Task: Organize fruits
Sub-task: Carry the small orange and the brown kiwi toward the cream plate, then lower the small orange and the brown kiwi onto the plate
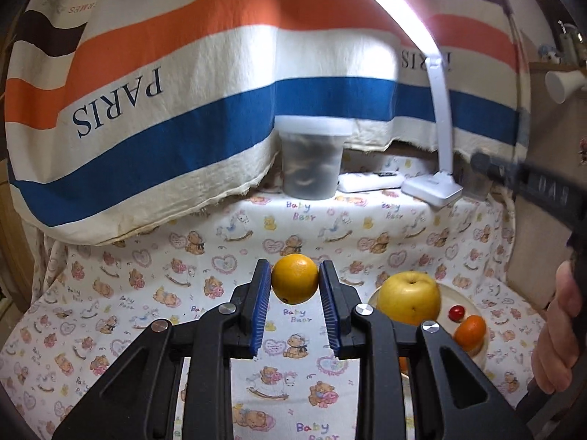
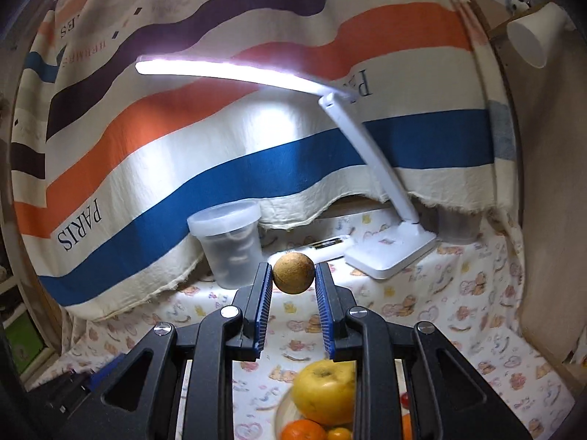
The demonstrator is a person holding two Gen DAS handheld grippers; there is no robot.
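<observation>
both claws grip fruit: left claw [image 1: 295, 284] pinches an orange [image 1: 295, 283], right claw [image 2: 293, 274] a brown ball-like fruit [image 2: 293, 273]. plate [image 1: 473, 302] sits at the orange's four o'clock; lower gently, avoiding the apple [image 1: 409, 296].

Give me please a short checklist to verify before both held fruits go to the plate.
1. Left hand-held gripper grip on the orange: ok, clamped between both pads, clear of the cloth.
2. Right hand-held gripper grip on the brown round fruit: ok, held near the fingertips.
3. Plate location: ok, right of the left gripper, below the right one.
4. Free room on the plate: not ok; the yellow apple, a tangerine and a small red fruit fill much of it.
5. Stability of the apple: cannot tell.
6. Desk lamp clear of the path: ok, it stands at the back.
</observation>
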